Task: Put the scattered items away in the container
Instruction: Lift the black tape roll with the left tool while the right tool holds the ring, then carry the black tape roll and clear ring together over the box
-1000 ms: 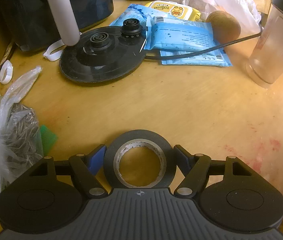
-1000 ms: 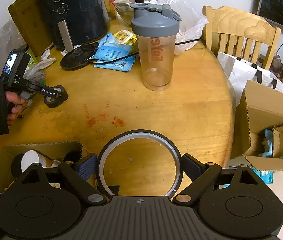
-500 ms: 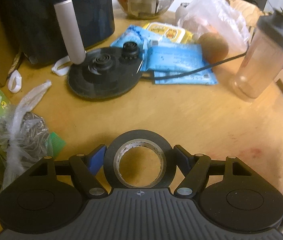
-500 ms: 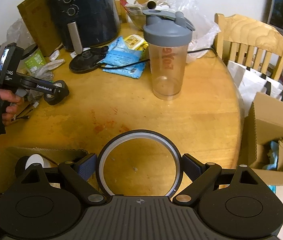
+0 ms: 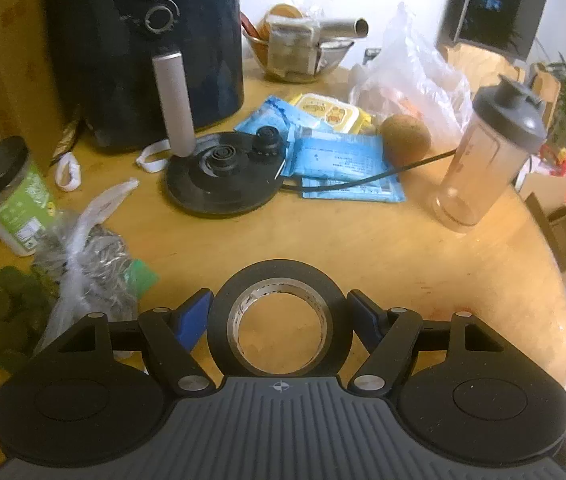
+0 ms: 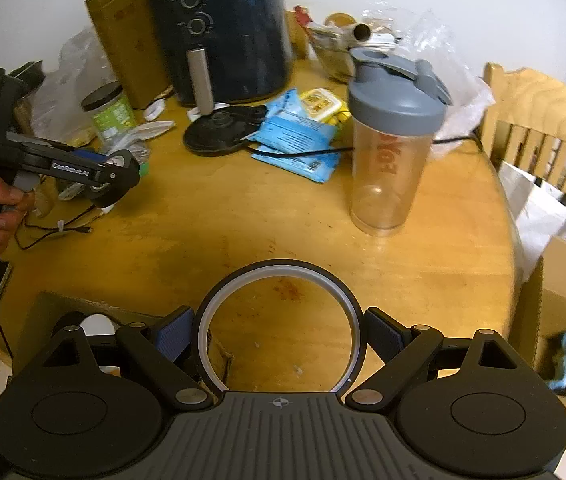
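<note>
L gripper [image 5: 279, 320] held level above table [image 5: 363, 248], fingers clamped on 1 black tape roll [image 5: 219, 320]. R gripper [image 6: 279, 336] pinches 1 thin ring [image 6: 353, 320]; cardboard box [image 6: 43, 308] at 8 o'clock.

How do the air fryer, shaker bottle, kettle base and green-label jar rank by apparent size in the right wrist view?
1. air fryer
2. shaker bottle
3. kettle base, unsure: it lies flat and farther from the camera
4. green-label jar
</note>
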A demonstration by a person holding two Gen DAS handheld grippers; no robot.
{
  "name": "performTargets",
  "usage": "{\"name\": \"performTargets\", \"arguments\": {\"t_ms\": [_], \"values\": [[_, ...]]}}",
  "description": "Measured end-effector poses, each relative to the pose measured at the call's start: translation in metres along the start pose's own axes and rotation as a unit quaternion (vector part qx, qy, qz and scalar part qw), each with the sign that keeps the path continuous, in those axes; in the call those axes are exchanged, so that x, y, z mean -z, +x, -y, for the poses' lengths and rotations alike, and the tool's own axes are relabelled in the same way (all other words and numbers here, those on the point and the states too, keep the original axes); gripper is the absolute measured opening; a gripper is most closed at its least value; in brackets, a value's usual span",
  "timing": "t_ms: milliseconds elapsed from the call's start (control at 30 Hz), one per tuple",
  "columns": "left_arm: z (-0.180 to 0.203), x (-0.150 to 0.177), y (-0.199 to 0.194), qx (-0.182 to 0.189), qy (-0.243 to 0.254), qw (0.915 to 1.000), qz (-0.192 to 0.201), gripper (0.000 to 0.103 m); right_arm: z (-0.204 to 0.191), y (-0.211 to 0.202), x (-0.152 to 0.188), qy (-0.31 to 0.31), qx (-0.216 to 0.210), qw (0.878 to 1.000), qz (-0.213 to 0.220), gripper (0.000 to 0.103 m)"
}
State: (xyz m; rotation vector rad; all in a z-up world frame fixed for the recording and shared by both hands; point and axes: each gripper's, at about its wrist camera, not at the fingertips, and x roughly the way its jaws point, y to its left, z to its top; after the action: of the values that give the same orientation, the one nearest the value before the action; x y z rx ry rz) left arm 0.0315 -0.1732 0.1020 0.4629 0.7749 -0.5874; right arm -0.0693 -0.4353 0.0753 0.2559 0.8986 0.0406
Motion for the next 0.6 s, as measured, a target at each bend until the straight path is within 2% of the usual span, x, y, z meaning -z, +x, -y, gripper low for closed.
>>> {"name": "performTargets", "arguments": {"t_ms": [600], "values": [[0.012,0.037,-0.093,-0.018,-0.028,0.9993,0.019,0.072,-0.013,-0.021,-0.014,-0.068,-0.044,0.997,0.015,0.092]]}}
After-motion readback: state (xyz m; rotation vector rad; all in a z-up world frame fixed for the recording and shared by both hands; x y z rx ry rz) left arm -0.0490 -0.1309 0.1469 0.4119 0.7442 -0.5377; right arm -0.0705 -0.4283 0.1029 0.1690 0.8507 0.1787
